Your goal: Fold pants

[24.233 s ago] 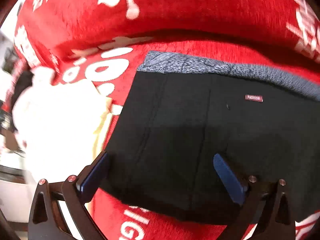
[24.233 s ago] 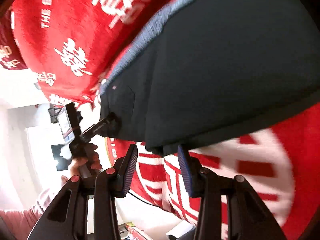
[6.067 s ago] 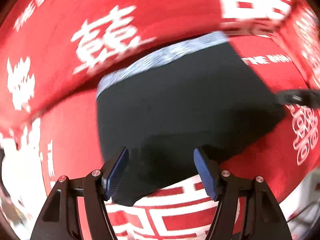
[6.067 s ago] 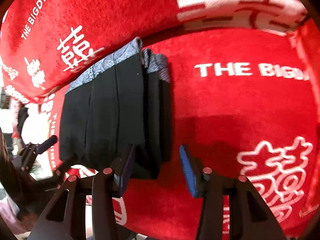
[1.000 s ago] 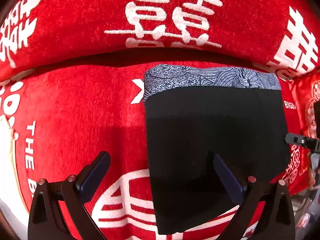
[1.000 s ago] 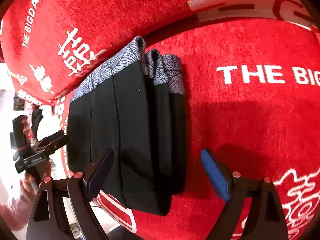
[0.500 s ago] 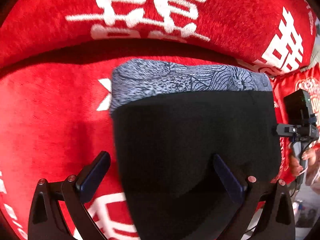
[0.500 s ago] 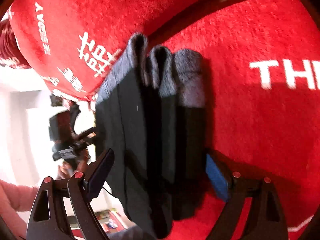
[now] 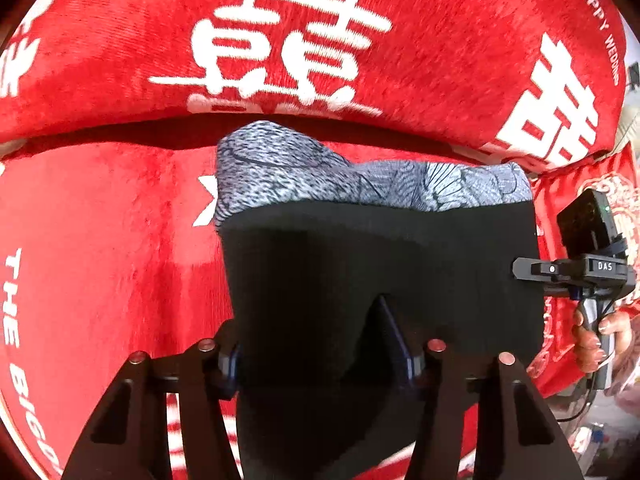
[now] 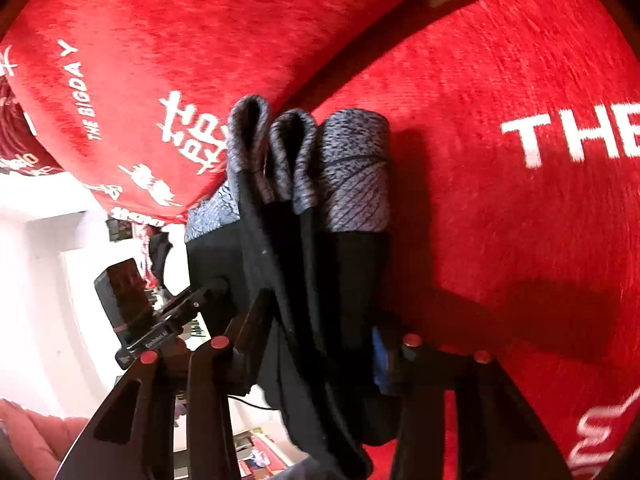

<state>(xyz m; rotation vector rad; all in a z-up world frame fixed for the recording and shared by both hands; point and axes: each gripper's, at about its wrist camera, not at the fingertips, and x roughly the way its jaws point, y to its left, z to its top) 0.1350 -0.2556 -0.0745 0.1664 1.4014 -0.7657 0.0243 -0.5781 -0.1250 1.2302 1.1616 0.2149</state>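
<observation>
Both claws are closing on the folded black pants (image 9: 380, 264), left claw (image 9: 316, 340) at one end, right claw (image 10: 316, 324) at the other, apparently to lift the bundle whole off the red sofa seat (image 9: 104, 248).

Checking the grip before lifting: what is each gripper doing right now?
Left gripper: closing on the folded pants.
Right gripper: closing on the pants' stacked layers.
</observation>
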